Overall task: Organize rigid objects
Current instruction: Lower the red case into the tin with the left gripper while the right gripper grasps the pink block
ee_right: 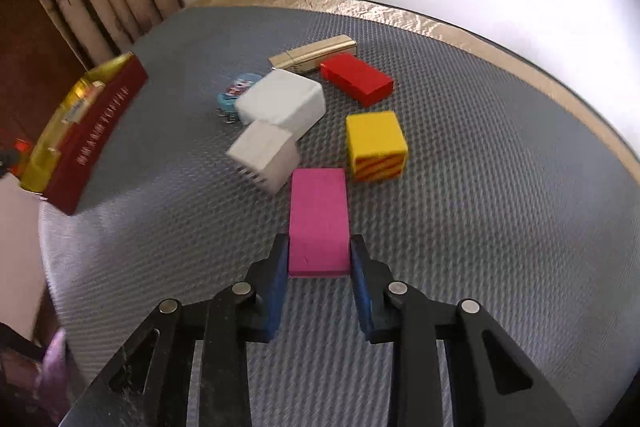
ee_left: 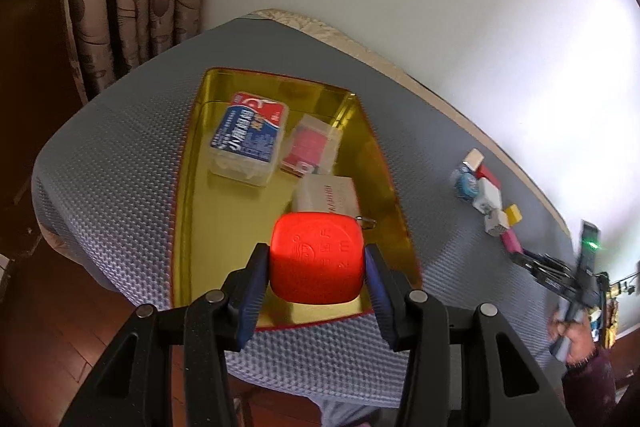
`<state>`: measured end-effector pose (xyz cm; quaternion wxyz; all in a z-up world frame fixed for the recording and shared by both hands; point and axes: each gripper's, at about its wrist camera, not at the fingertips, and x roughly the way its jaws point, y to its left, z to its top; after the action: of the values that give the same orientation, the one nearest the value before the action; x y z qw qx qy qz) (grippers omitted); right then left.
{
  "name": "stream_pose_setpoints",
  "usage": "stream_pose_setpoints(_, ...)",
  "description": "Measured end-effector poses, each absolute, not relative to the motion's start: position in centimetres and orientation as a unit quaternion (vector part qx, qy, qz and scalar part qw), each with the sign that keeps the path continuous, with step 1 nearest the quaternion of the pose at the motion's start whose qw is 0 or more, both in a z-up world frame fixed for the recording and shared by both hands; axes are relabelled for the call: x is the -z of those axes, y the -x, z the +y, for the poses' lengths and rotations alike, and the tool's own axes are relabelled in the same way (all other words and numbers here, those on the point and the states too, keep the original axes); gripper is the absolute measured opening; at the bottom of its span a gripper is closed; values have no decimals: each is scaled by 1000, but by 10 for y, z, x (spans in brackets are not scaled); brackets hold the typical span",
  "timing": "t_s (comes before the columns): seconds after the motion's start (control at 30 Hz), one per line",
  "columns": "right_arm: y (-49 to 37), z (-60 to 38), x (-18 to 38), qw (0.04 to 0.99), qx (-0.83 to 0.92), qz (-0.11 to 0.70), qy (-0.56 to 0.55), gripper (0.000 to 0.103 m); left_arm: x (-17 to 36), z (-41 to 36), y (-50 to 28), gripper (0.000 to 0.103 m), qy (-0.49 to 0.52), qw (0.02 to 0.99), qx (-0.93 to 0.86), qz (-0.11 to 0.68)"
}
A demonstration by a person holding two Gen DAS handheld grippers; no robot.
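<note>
Over the near end of the gold tray (ee_left: 192,211), a red box (ee_left: 316,259) is clamped by the left gripper (ee_left: 316,267), while the pink block (ee_right: 318,221) is pinched on the mat by the right gripper (ee_right: 319,255), white cube (ee_right: 266,155) at ten o'clock; knocking is judged likely.

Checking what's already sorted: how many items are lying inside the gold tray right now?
3, lying in the gold tray: a blue-labelled clear box at the far left, a red-filled clear case beside it, a white box nearer. The held red block may hide more.
</note>
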<state>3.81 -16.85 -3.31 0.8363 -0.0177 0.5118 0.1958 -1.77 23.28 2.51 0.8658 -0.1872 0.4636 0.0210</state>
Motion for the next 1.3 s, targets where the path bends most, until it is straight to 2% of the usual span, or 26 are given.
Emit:
stream_pose_setpoints(0.53,23,-184,21,828,-210,504,-131,28,11,252,-11,48,140,853,-65,498)
stream_pose_setpoints(0.87,26,-164,-13,823,-244,489,-155,28,-7,245,-4,53,95,869,-97,475)
stream_pose_setpoints(1.0,20,-148,-31,817,-267,481,-172,28,-23,245,19,53,148,874,-94,453)
stream_pose_setpoints(1.3,-16,-46,-81,808,-342,458,-144,28,-26,235,83,53,147,879,-156,425)
